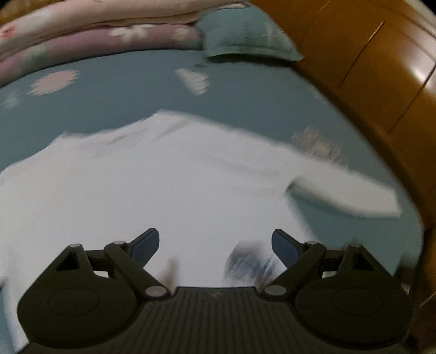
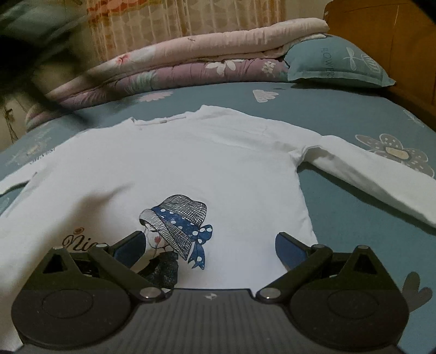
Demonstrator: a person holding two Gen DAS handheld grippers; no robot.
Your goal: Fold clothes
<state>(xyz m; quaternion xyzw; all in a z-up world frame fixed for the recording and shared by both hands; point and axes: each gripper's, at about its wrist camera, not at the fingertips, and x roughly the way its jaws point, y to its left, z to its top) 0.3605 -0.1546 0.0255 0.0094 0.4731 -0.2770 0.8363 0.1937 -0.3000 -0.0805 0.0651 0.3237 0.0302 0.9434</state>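
Observation:
A white long-sleeved shirt [image 2: 190, 163] lies flat, front up, on a teal flowered bedsheet [image 2: 340, 114]. Its chest carries a print of a figure in a blue dotted hat [image 2: 177, 220]. One sleeve [image 2: 376, 179] stretches out to the right. My right gripper [image 2: 211, 247] hovers open over the shirt's lower hem, with nothing between its blue pads. The left wrist view is motion-blurred: the same shirt [image 1: 152, 179] fills its middle, the sleeve [image 1: 346, 190] points right, and my left gripper [image 1: 215, 245] is open above the cloth.
Folded pink and mauve quilts [image 2: 190, 57] are stacked along the far side of the bed beside a teal pillow [image 2: 338, 62]. A wooden headboard [image 1: 368, 60] borders the right. A curtain [image 2: 177, 19] hangs behind. A dark blurred shape [image 2: 30, 54] crosses the upper left.

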